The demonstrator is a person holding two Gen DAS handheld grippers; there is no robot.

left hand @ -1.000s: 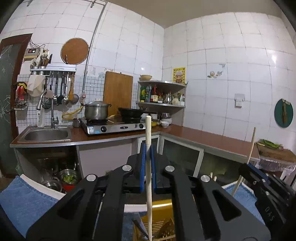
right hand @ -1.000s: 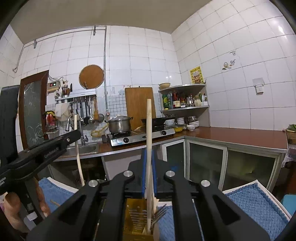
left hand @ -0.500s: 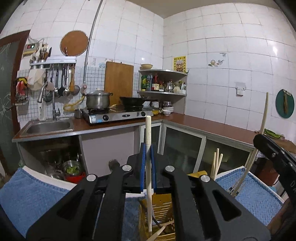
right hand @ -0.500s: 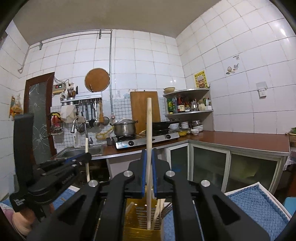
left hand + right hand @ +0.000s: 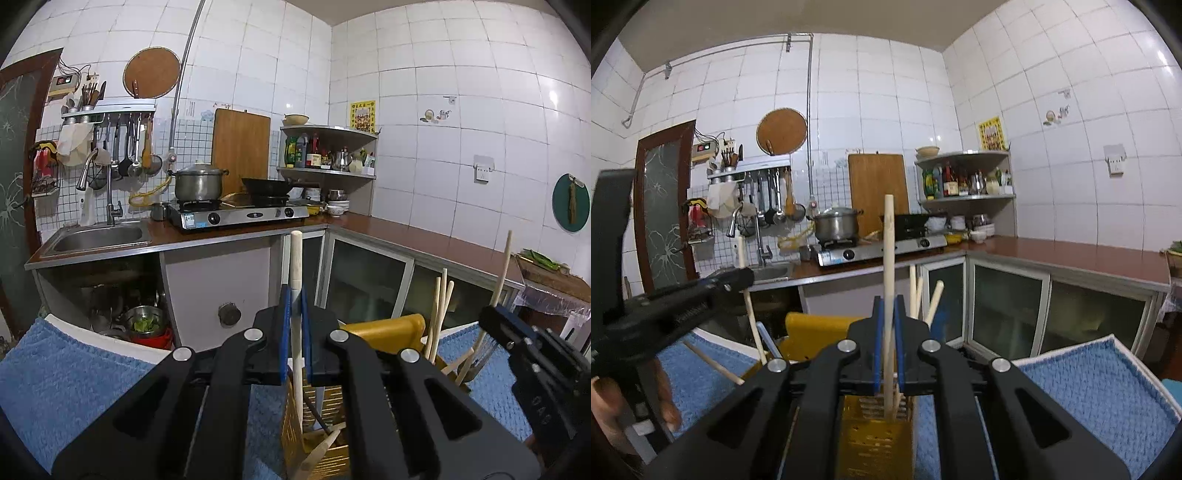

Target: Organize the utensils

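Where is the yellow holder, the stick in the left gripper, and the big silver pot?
yellow holder (image 5: 384, 326): left wrist view, upper back wall.
stick (image 5: 295, 258): left wrist view, shaft above the blue pads.
silver pot (image 5: 197, 184): left wrist view, side of its body.

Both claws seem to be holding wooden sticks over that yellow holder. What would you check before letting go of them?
1. Left gripper clamped on its stick: ok.
2. Right gripper clamped on its stick: ok.
3. Left stick's lower end inside the yellow holder: ok.
4. Right stick's lower end inside the holder: ok.
5. Sticks touching the holder's bottom: cannot tell.
6. Grippers apart from each other: ok.
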